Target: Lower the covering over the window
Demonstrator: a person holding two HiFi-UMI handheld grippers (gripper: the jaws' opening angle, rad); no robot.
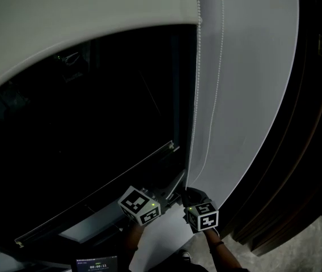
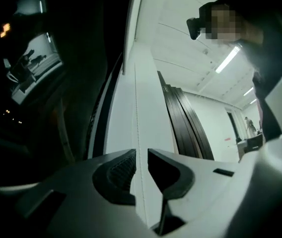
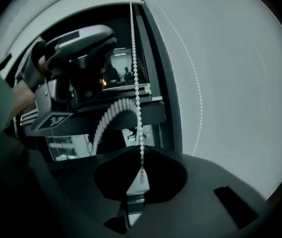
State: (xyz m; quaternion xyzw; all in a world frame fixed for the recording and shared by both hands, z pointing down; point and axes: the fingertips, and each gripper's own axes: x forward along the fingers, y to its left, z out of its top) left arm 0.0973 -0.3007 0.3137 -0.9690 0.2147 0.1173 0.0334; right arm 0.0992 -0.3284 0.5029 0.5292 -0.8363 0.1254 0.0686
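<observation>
The blind (image 1: 93, 10) is high up and covers only the top of the dark window (image 1: 93, 140), so most of the glass is bare and I think there is a lot of pulling left to do. A thin bead chain (image 1: 196, 95) hangs down the right side of the window, in front of a white panel (image 1: 251, 95). The right claw (image 3: 140, 155) is pressed together and pinches the bead chain tight. The left claw (image 2: 141, 157) is spread just a little. One strand of the chain runs through the gap, but the claw does not squeeze it. Both claws are low down and close together, near the bottom of the window. Some things could go wrong here. The beads are small and smooth, so the chain might slide through the right claw if it tugs too fast. The loose strand could also pop out of the left claw, because nothing holds it in. A bit of chain curls in a loop near the left claw, and it could get tangled. And pulling the wrong strand would make the blind go up, not down.
</observation>
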